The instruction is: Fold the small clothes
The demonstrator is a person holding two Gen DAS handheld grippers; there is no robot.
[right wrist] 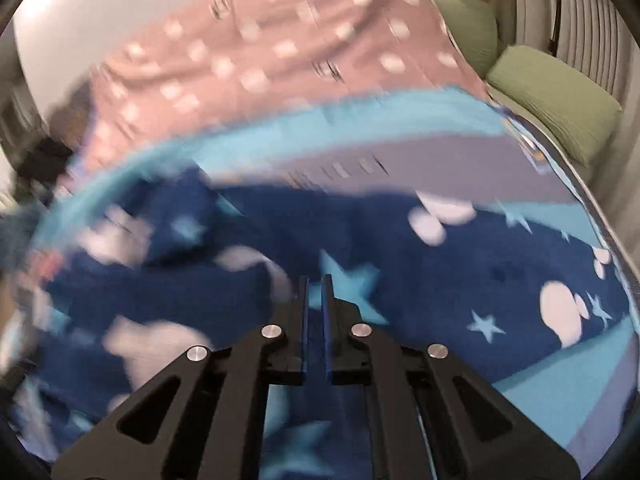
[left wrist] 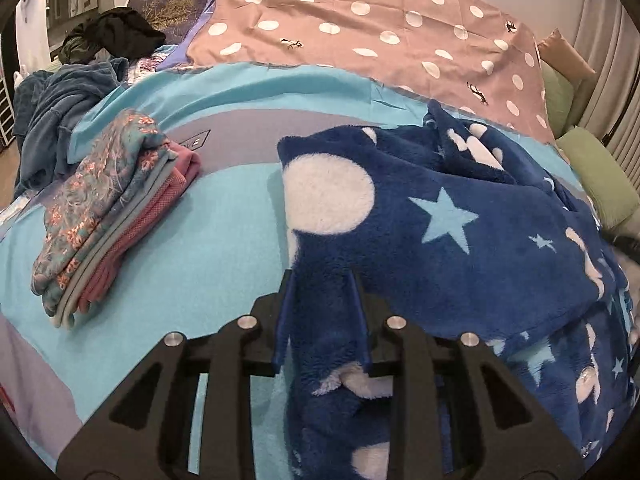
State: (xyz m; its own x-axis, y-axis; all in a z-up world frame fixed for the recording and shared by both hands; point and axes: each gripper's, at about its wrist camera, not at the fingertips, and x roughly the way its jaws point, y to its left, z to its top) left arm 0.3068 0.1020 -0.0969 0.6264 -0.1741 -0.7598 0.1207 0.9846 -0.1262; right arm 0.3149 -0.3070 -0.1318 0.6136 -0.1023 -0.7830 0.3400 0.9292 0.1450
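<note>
- turquoise and grey striped bed sheet fills my view, with a pink sheet with white polka dots laid across its far side.
- on my left-hand feed, the left gripper has its jaws clamped on a bunched fold of the dark blue fleece garment with white dots and pale blue stars, which spreads across the bed to the right.
- a stack of folded clothes, floral teal on top and pink beneath, sits on the bed to the left, apart from the fleece.
- a heap of dark blue and black clothing lies at the far left edge.
- on my right-hand feed, blurred, the right gripper shows jaws nearly together over the fleece; i cannot tell if cloth is pinched.
- green cushions sit beyond the bed's right side.
</note>
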